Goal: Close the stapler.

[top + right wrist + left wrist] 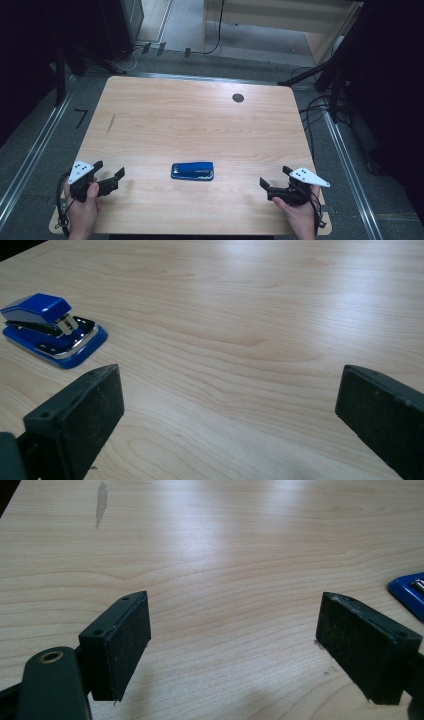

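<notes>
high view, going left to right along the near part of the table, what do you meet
left gripper → blue stapler → right gripper, all over the wooden table, both grippers open and apart from the stapler

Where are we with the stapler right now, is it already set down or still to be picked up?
Done: the blue stapler lies flat on the table, near the front edge, between the two tools. In hand: nothing; the left tool and right tool are both open and empty, each well apart from the stapler. Left: I cannot tell from this whether another step follows.
</notes>
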A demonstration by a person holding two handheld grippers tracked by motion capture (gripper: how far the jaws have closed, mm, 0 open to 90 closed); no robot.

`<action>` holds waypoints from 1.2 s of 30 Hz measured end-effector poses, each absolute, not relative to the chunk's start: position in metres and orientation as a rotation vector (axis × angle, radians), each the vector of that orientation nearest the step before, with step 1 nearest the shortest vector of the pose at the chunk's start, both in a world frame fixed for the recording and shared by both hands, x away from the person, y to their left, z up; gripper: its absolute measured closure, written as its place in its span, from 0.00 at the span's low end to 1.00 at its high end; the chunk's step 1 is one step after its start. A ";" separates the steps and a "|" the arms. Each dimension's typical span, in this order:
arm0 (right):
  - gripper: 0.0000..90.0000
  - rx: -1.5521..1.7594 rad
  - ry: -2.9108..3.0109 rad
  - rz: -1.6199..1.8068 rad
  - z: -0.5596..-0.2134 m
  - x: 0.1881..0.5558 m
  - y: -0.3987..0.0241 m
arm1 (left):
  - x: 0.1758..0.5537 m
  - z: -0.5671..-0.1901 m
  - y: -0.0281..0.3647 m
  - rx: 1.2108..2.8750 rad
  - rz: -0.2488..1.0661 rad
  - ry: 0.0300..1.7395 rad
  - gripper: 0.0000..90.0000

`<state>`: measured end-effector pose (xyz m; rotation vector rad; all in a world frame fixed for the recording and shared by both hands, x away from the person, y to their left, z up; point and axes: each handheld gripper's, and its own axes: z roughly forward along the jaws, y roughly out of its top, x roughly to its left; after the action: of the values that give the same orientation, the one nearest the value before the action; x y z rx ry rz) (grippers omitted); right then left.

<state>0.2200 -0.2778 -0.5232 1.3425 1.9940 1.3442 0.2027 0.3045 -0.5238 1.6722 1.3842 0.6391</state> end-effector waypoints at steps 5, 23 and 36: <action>0.00 1.352 1.961 1.341 -0.525 0.216 -0.293 | 0.203 -0.524 0.305 1.671 0.639 1.384 0.16; 0.00 1.435 1.911 1.262 -0.540 0.200 -0.342 | 0.202 -0.524 0.305 1.667 0.641 1.384 0.16; 0.00 1.525 1.810 1.275 -0.549 0.193 -0.381 | 0.203 -0.524 0.304 1.668 0.642 1.382 0.16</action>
<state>0.1926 -0.3810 -0.5488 1.5249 1.8104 1.2752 0.2027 0.3044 -0.5238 1.6681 1.3823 0.6416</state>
